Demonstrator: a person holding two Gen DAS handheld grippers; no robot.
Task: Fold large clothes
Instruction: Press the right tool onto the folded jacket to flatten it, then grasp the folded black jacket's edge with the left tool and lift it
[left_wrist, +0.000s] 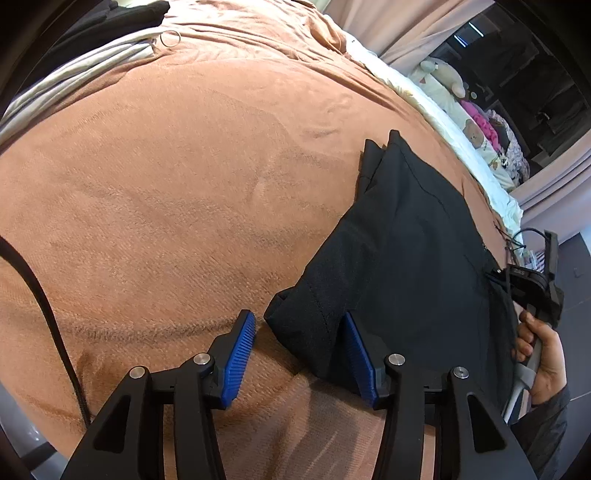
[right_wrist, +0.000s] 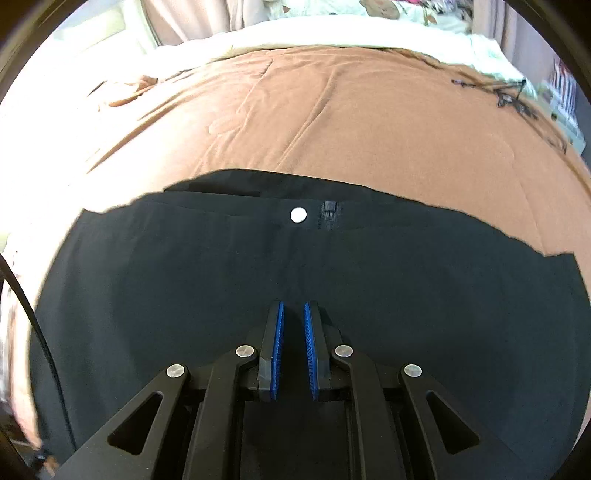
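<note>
While the black woven trousers (right_wrist: 295, 280) lie flat on the rust-brown fleece blanket (left_wrist: 166, 184), right gripper (right_wrist: 293, 314) hovers clenched, empty, above them — left gripper (left_wrist: 299, 325) released, straddling a folded corner. Pinch all layers squarely before lifting.

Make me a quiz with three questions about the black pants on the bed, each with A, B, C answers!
1. Where does the black pants' waistband lie?
A. on the brown blanket
B. on the floor
C. on a chair

2. What colour is the button on the waistband?
A. red
B. white
C. black

3. How do the left gripper's fingers stand?
A. pressed together
B. apart, at the pants' folded corner
C. clamped on a cord

Answers:
1 A, brown blanket shows all round the pants.
2 B, a white dot sits by the zip.
3 B, blanket shows between the blue pads; one pad is against the corner.
</note>
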